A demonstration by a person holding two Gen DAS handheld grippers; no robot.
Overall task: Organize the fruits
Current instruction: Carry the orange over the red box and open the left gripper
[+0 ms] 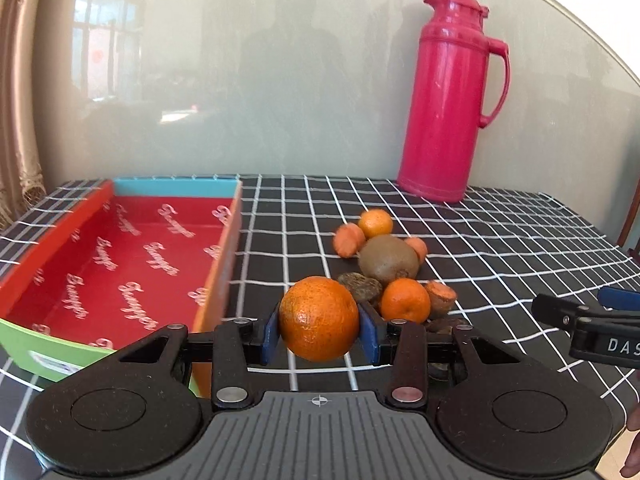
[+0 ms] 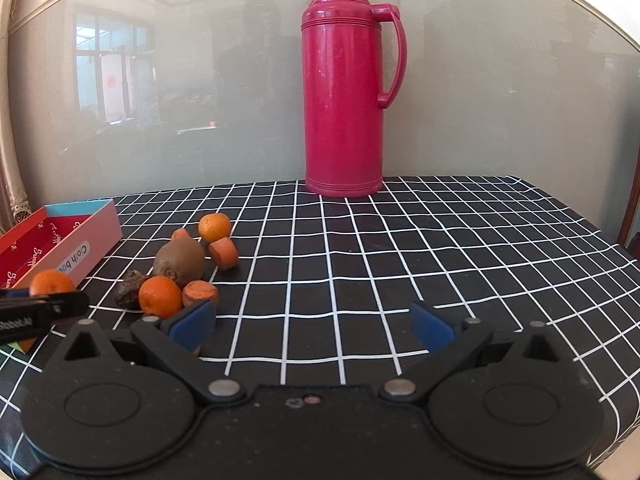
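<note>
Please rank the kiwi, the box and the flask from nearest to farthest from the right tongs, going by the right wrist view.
1. Kiwi, ahead-left in the fruit pile.
2. Box, further left at the table edge.
3. Flask, upright at the back.

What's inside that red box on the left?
The red box looks empty: only its red printed floor shows. No fruit is in it yet. The corner nearest the left gripper, which holds an orange, is hidden behind the gripper's body.
</note>
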